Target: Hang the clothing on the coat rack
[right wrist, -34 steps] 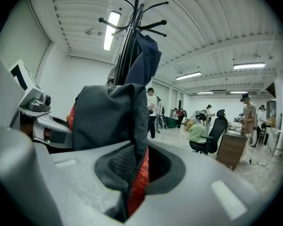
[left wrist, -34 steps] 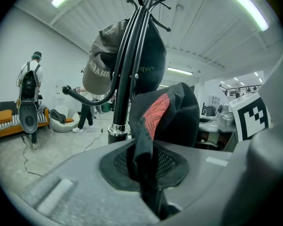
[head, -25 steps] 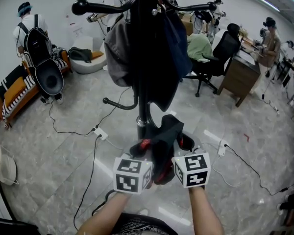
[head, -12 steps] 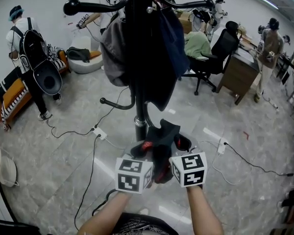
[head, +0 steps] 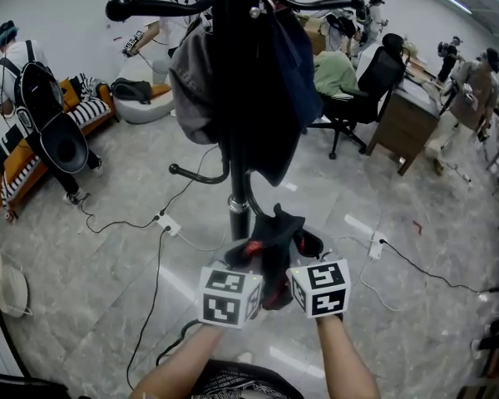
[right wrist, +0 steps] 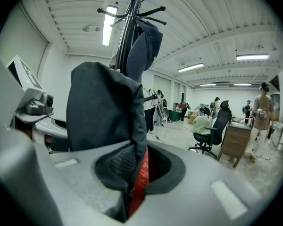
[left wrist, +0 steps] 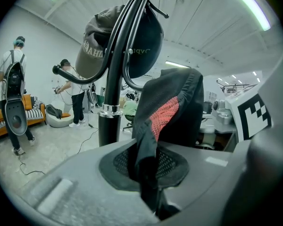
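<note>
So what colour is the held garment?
The garment is black with a red mesh patch; left gripper view.

Grey tiled floor (head: pixel 108 281), with the coat rack (head: pixel 238 214) in front of you

The rack stands on the floor at your 12 o'clock, with a grey cap (head: pixel 195 90) and dark garments (head: pixel 270 98) hung on it. 1 power strip (head: pixel 168 224) lies at 10 o'clock, a second power strip (head: pixel 376 251) at 2, an office chair (head: pixel 362 98) and desk (head: pixel 407 127) at 1, and a sofa (head: pixel 25 160) at 9.

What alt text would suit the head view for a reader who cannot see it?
The left gripper and right gripper each pinch a black garment with red trim, held before a black coat rack. A grey cap and dark clothing hang on it; people stand in the room behind.
</note>
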